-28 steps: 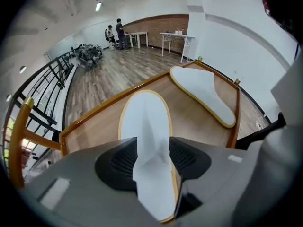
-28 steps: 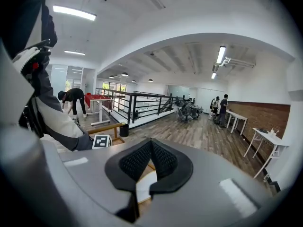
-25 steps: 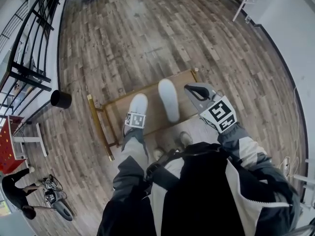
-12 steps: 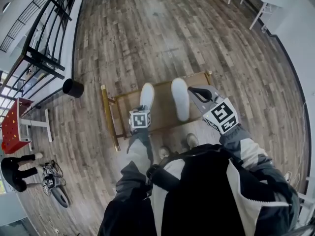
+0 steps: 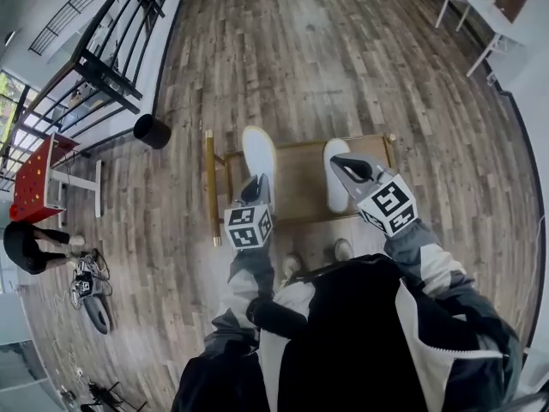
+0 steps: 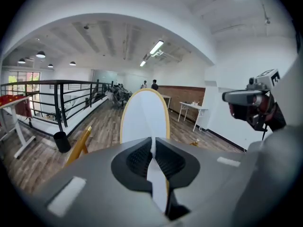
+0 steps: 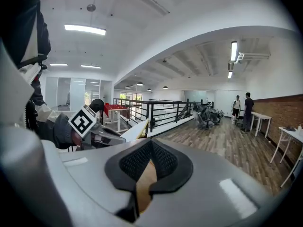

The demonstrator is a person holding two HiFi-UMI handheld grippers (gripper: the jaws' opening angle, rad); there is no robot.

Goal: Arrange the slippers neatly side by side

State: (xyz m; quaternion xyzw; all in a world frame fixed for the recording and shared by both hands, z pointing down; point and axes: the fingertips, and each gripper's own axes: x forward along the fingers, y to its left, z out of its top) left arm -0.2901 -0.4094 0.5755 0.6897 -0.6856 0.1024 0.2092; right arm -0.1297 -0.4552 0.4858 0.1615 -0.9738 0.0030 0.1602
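Floorboards (image 5: 300, 58); left hand-held gripper (image 6: 152, 154) clamps slipper (image 6: 142, 115).

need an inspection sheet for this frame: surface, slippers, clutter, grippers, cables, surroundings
Surface: wooden floor; low wooden rack with a gold frame stands on it.
Job's things: left slipper, white, raised at the rack's left side; right slipper, white, lying on the rack; a wide gap between them, not yet side by side.
Clutter: black bin left of the rack; gear on the floor further off.
Grippers: left gripper clamped on one end of the left slipper; right gripper has its jaws together above the right slipper; a tan sliver shows between its pads, cannot tell what.
Cables: nothing seen.
Surroundings: black railing, red table, white tables, crouching person.
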